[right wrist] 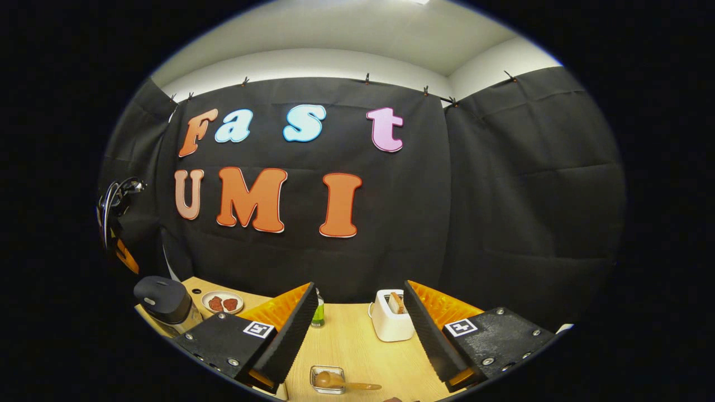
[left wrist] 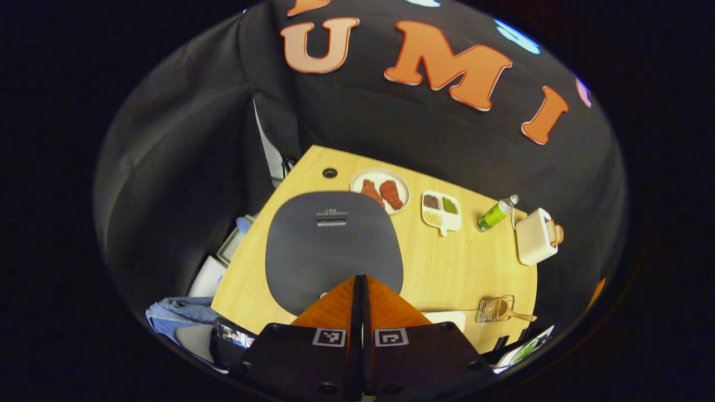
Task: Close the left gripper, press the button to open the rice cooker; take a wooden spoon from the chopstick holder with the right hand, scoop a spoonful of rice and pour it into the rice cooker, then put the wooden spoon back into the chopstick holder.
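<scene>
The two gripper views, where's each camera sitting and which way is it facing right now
Left gripper view: above the rice cooker, looking steeply down at its closed lid; its own left gripper shows with fingers together.
Right gripper view: low over the table, facing the booth wall; its own right gripper shows open.
Shared: toaster, green bottle, plate of meat, wooden spoon.

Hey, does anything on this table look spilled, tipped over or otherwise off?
Nothing stands out. The rice cooker sits lid shut, the plate, the divided dish, the bottle and the toaster stand in order, and the wooden spoon rests in its holder.
</scene>
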The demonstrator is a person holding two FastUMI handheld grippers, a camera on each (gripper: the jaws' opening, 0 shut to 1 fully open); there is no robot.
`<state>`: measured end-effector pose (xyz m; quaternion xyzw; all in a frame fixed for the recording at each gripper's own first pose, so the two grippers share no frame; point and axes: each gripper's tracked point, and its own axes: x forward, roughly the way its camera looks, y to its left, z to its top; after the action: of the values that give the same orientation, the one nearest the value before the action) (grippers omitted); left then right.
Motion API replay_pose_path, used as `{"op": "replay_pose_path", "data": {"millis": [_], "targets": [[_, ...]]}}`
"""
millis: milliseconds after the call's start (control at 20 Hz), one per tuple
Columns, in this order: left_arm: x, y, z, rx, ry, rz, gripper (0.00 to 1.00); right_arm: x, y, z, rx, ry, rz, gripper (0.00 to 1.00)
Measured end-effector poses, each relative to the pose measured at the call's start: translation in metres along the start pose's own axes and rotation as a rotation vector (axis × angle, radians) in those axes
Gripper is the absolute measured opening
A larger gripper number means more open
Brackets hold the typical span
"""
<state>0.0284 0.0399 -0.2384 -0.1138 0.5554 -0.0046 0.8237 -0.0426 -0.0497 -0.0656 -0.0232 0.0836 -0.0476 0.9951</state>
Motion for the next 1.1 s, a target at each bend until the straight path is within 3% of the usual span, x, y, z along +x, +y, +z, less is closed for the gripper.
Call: {"op": "replay_pose_path", "data": {"millis": [200, 250, 600, 900, 1100], "targets": [[0.036, 0.017, -0.025, -0.075, 0.165, -0.005, 0.02, -0.003, -0.003, -0.014, 0.011, 0.039, -0.013, 0.95], [0.04, 0.02, -0.027, -0.089, 0.182, -0.006, 0.05, -0.003, -0.004, -0.016, 0.014, 0.044, -0.016, 0.95], [0.07, 0.033, -0.052, -0.142, 0.294, 0.011, 0.05, -0.004, -0.009, -0.033, 0.023, 0.082, -0.051, 0.95], [0.073, 0.037, -0.048, -0.115, 0.264, 0.01, 0.05, -0.002, -0.002, -0.048, 0.039, 0.123, -0.051, 0.95], [0.072, 0.037, -0.049, -0.096, 0.248, 0.0, 0.06, 0.002, 0.009, -0.058, 0.041, 0.153, -0.012, 0.95]]}}
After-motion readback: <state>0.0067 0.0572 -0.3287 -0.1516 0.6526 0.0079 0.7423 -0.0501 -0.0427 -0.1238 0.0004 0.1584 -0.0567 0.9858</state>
